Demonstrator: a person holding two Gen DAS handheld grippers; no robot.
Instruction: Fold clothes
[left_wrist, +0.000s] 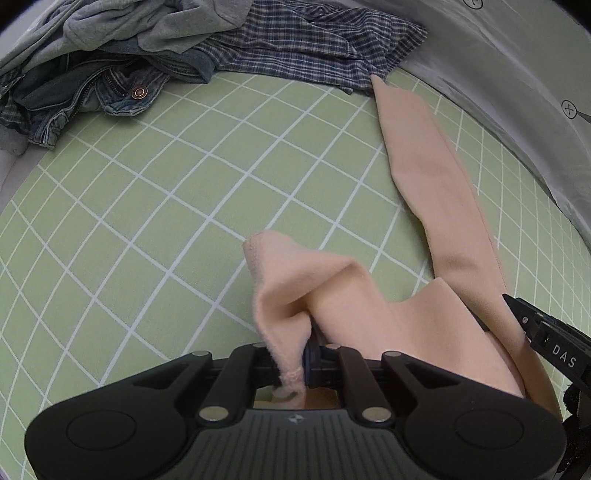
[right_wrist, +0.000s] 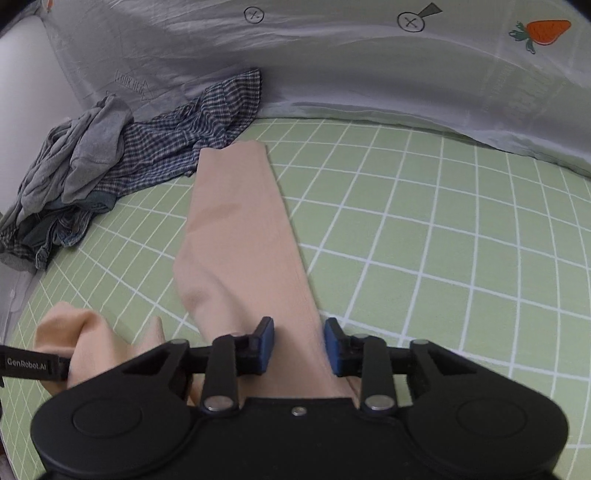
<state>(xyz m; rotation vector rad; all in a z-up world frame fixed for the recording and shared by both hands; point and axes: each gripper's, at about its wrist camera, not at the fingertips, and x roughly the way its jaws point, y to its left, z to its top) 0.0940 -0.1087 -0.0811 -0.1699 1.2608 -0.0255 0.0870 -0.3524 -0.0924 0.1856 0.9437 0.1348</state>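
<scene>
A peach garment (left_wrist: 439, 206) lies in a long strip on the green grid mat (left_wrist: 184, 206), its far end touching the plaid shirt. My left gripper (left_wrist: 308, 354) is shut on a bunched hemmed corner of that peach garment, which folds up over its fingers. In the right wrist view the peach garment (right_wrist: 240, 236) stretches away from the camera, and my right gripper (right_wrist: 299, 345) stands open over its near end, with the cloth passing between the blue pads (right_wrist: 266, 341). The left gripper (right_wrist: 29, 365) shows at the left edge there, cloth draped on it.
A heap of clothes sits at the back left: a plaid shirt (left_wrist: 314, 48), grey garment (left_wrist: 155, 26) and denim with a copper button (left_wrist: 110, 92). A grey printed fabric wall (right_wrist: 369, 74) curves round the mat's far side. Bare mat (right_wrist: 443, 240) lies to the right.
</scene>
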